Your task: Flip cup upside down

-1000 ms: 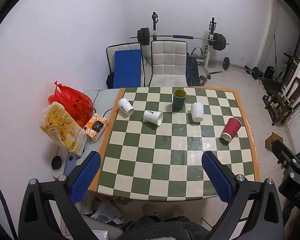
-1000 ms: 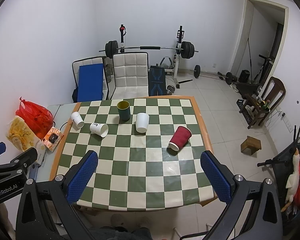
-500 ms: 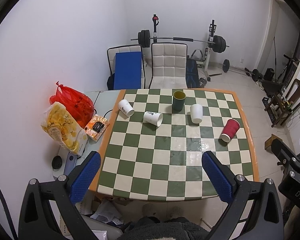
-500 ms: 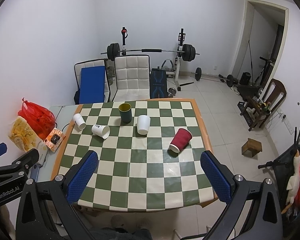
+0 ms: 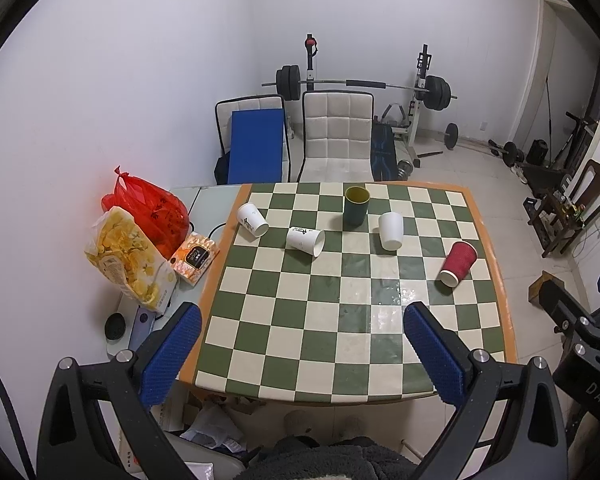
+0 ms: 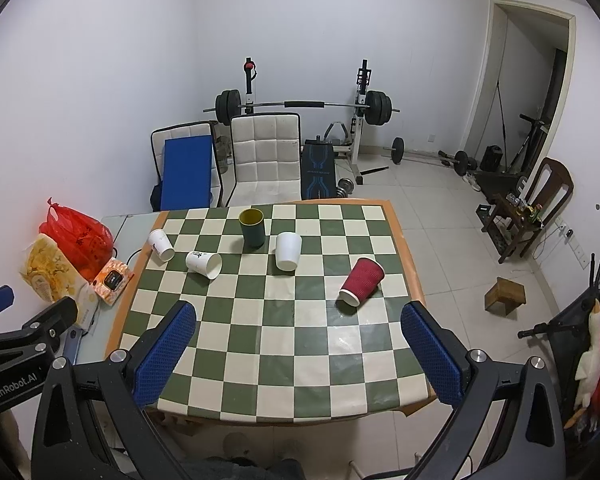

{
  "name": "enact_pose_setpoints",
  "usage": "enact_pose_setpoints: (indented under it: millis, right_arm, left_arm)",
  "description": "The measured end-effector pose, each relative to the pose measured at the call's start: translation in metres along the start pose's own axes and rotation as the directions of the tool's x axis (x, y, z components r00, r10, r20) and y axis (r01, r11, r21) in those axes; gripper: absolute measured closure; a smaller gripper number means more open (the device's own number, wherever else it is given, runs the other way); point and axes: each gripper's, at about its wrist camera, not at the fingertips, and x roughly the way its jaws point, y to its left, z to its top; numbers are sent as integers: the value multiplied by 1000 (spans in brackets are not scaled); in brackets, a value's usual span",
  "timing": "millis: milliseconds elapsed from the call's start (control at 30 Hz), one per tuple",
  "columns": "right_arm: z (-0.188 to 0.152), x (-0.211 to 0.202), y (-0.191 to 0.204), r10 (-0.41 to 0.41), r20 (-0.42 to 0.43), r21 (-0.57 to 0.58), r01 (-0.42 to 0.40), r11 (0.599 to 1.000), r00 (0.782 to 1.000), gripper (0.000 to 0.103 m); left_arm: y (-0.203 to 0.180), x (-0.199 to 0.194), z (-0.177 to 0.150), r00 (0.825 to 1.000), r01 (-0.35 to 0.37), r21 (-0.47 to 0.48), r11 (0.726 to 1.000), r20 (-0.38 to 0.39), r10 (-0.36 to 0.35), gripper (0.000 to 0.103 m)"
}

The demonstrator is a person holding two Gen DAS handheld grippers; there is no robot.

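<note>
Left gripper (image 5: 300,354): fingers spread wide, grasping nothing, held above the near edge of the desk (image 5: 496,280), likely awaiting a target.
Right gripper (image 6: 298,354): fingers likewise released and empty, well short of the green cup.
Green cup (image 6: 252,227): the only one upright, mouth up, nothing visible inside; probably the one to flip.
White cup (image 6: 288,251): just right of the green cup, already inverted.
Paper cups (image 6: 204,264) (image 6: 161,244): on their sides, left of the green cup.
Red cup (image 6: 361,280): tipped over, well right of the green cup, looks empty.
</note>
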Motion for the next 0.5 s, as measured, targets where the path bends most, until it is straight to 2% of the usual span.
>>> enact_pose_setpoints:
  millis: [500]
  right_arm:
    - [-2,0,-1,1,9,4,-1,1000,1000,0]
  left_arm:
    - [-2,-3,2,1000,-3,-2,1000,10,3,0]
